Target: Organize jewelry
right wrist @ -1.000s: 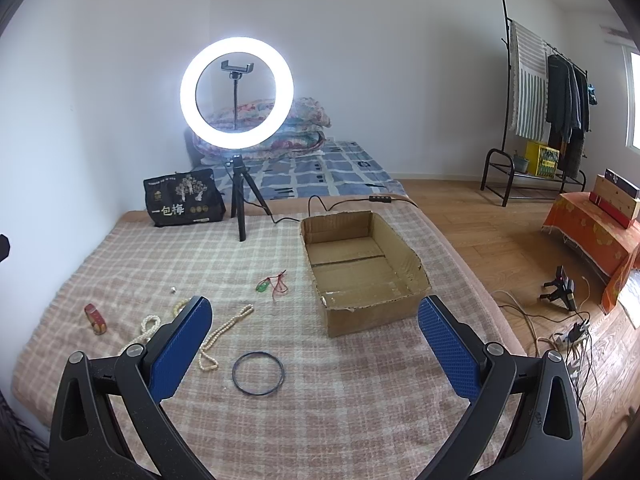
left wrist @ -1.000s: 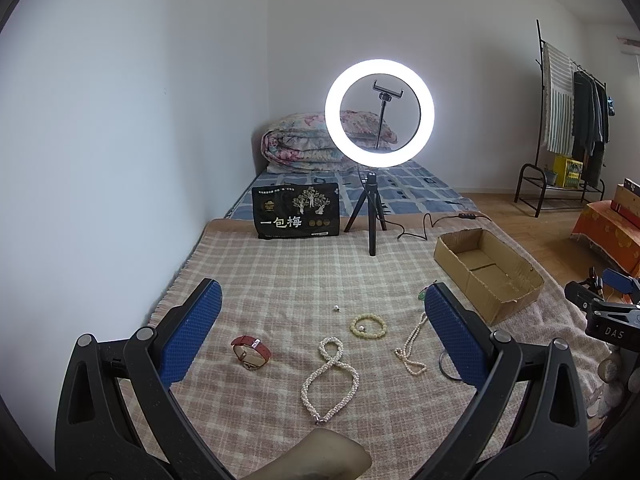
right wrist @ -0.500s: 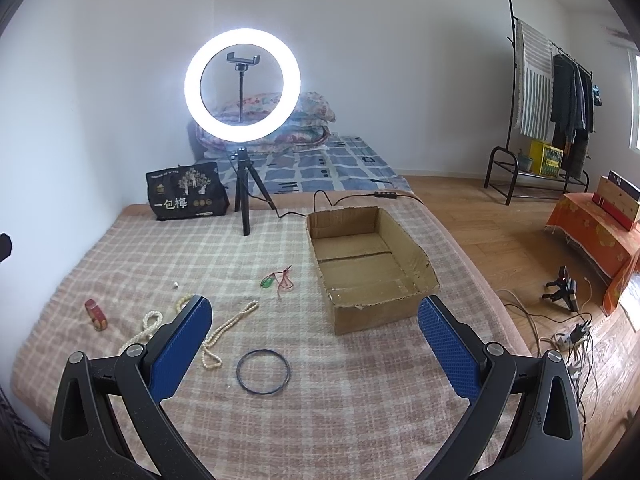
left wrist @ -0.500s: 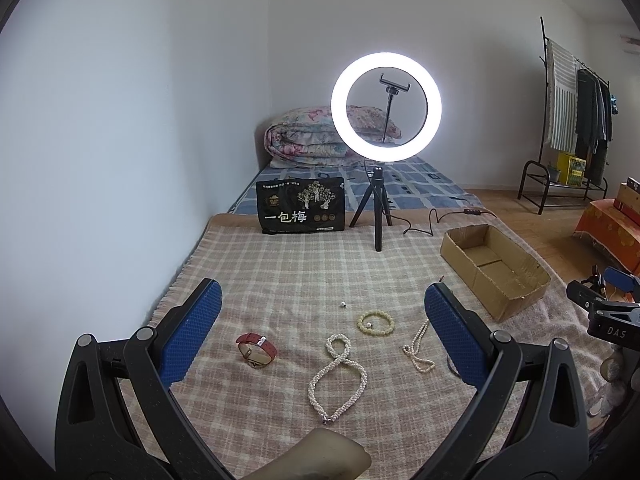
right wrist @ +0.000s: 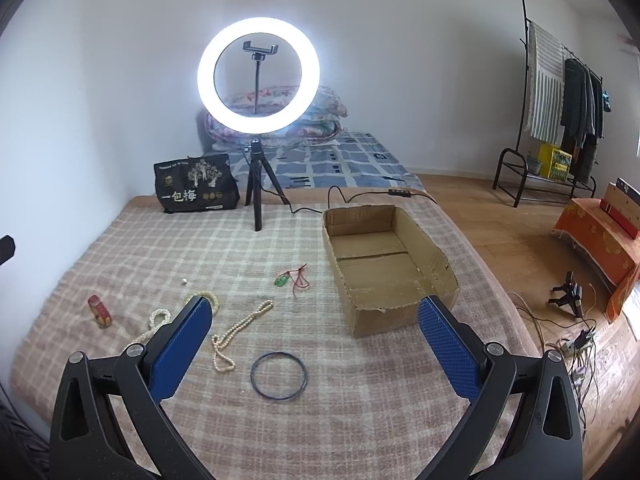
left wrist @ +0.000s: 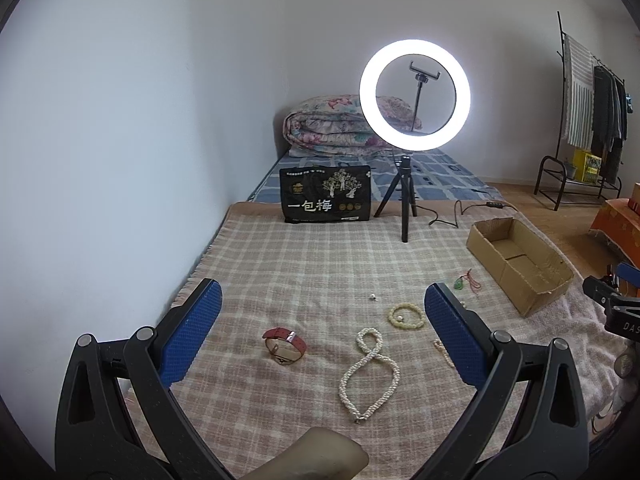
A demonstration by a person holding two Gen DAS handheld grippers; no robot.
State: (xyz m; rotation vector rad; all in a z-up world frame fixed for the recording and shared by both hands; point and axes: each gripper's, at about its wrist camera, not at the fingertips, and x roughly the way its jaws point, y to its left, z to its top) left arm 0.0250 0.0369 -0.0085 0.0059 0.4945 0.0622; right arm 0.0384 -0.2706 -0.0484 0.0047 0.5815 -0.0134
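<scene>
Checked beige blanket (left wrist: pixel 304 264) covers the bed, with jewelry scattered across its near half and a lit ring light (left wrist: pixel 415 94) on a tripod standing farther back beside a black printed bag (left wrist: pixel 325 194). Compared with a second ago, the left wrist view has swung leftward: the ring light and the cardboard box (left wrist: pixel 520 264) now sit further right in frame, and the green pendant on red cord (left wrist: pixel 466 282) has come out from behind the right finger. The left gripper (left wrist: pixel 320 332) hangs above the blanket with its blue pads wide apart and holding nothing; between them lie a red-strapped watch (left wrist: pixel 285 346), a pearl necklace twisted into a figure eight (left wrist: pixel 370 372), a yellow bead bracelet (left wrist: pixel 406 316) and a tiny loose bead (left wrist: pixel 373 297). The right gripper (right wrist: pixel 316 344) is likewise spread and empty, barely shifted, over a thin dark ring (right wrist: pixel 279 376). A slim pearl strand (right wrist: pixel 240 330) lies just left of that ring, partly hidden by the left pad. The box stands open beside the right pad, clear of every piece.
</scene>
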